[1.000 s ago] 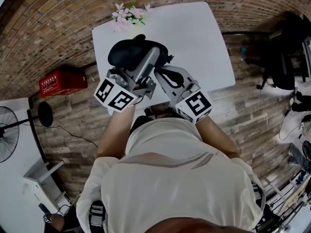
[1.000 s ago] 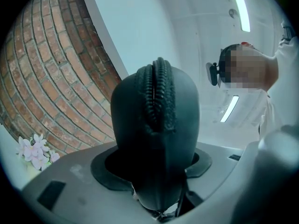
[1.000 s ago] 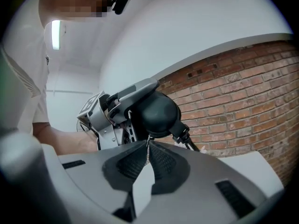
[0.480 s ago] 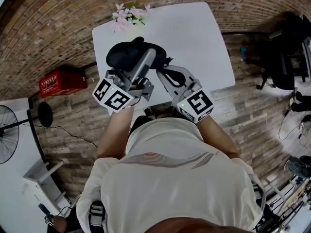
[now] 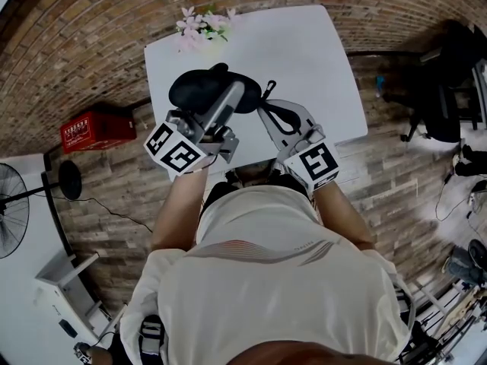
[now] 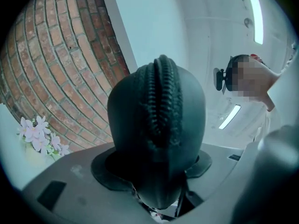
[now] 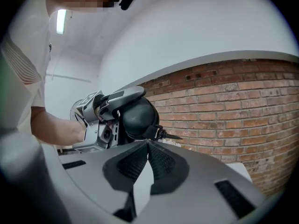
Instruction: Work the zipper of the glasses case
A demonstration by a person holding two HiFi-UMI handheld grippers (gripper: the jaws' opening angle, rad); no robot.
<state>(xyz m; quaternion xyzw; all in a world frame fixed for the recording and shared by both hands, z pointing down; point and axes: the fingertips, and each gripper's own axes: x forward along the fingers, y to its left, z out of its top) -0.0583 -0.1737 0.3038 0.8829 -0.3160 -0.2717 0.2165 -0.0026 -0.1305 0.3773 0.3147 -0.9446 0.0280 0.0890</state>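
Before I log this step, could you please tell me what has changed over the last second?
The right gripper swung to the person's right and forward, bringing its shut tips up to the zipper pull at the end of the glasses case. The left gripper stayed clamped on the case, which barely moved.

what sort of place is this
Probably an indoor studio or office workspace: a white table on a brick-pattern floor, with a standing fan and an office chair nearby.
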